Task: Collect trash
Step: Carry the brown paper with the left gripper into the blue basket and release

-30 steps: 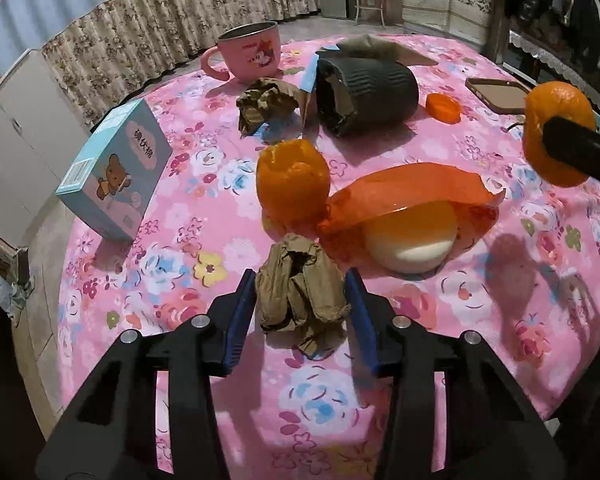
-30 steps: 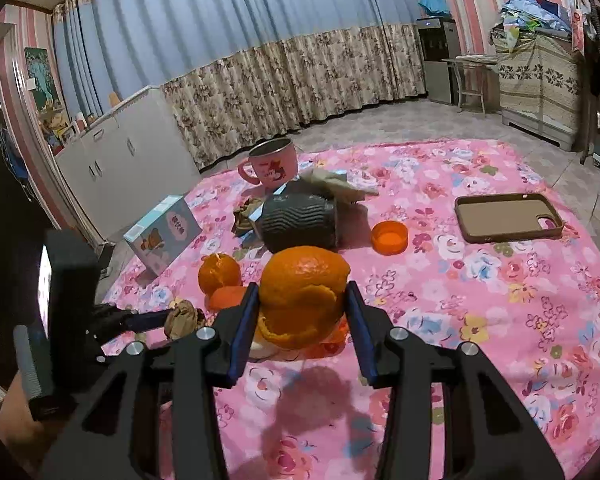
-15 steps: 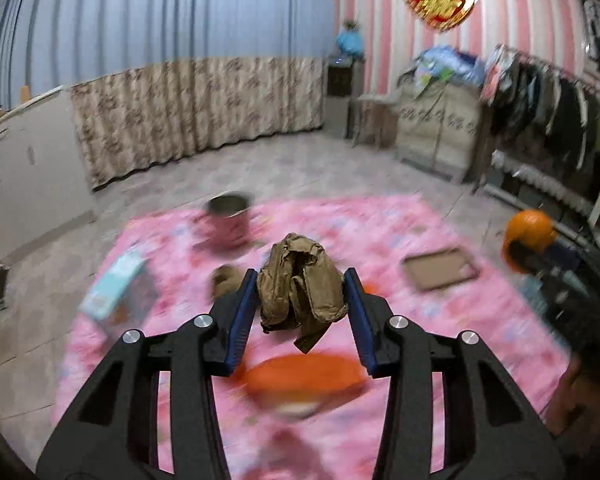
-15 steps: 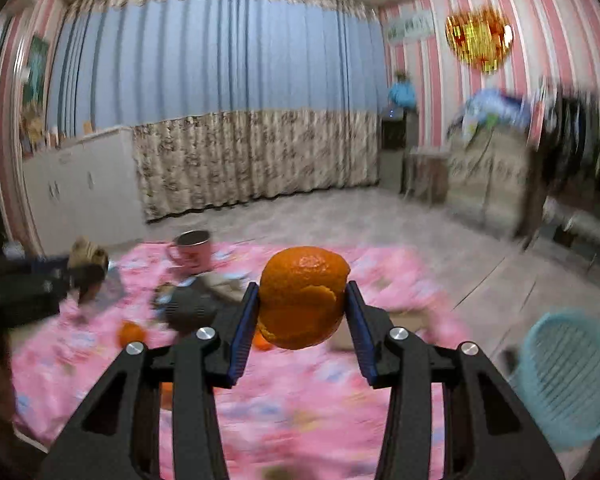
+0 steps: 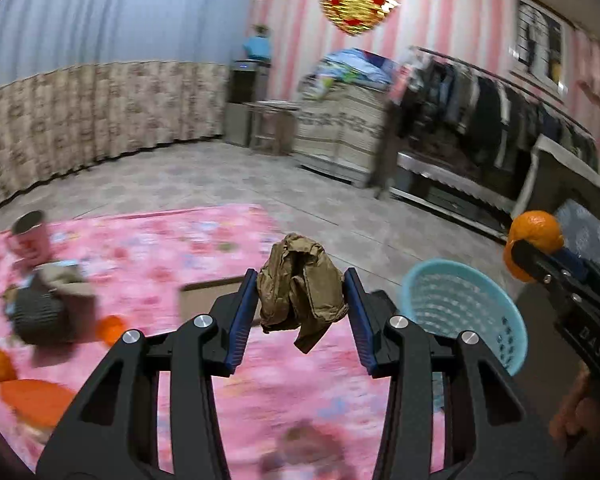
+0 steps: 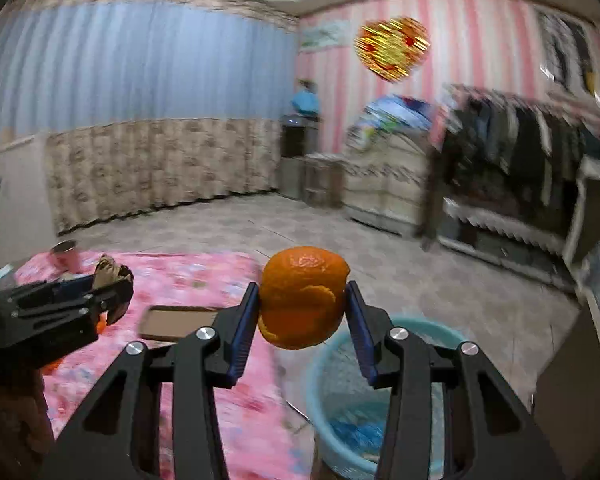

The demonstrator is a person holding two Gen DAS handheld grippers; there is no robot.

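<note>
From your left wrist, your left gripper (image 5: 300, 300) has its jaws clamped on a crumpled brown paper wad (image 5: 300, 284) above the pink worktop (image 5: 160, 248), beside the blue basket (image 5: 460, 312).

From your right wrist, your right gripper (image 6: 302, 312) holds an orange peel (image 6: 302, 308) over that basket (image 6: 336, 392).
</note>
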